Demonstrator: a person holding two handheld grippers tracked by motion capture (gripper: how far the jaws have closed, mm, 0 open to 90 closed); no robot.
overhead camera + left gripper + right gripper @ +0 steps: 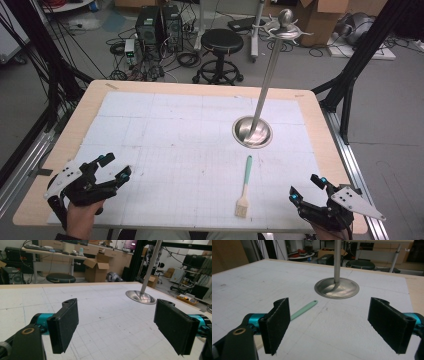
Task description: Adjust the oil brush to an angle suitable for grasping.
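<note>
Brush (244, 186) first, seen from the high view: a small pastry brush with a mint-green handle and pale bristles lies flat on the gridded mat (165, 130), bristles toward the person, handle tip pointing at the metal stand (252, 131) with its tall pole. It sits nearer the right gripper (306, 189) than the left gripper (115, 167); both rest near the table's front edge, well apart from it, each with jaws spread and nothing between them.

Left gripper view: its two black pads (65, 325) stand wide apart over bare mat, with the stand's dish-shaped base (141, 297) ahead and to the right.

Right gripper view: jaws again wide apart, and the green handle (303, 309) runs out from behind the left-hand pad, its looped tip just short of the stand's base (337, 288).

Handling, as a judgement: the brush looks light and stiff along the handle (smooth, so perhaps a little slippery), while the bristles are soft and would splay if pinched. The mid-handle seems the sound place to take hold, jaws closing across its width, most readily by the right gripper.
</note>
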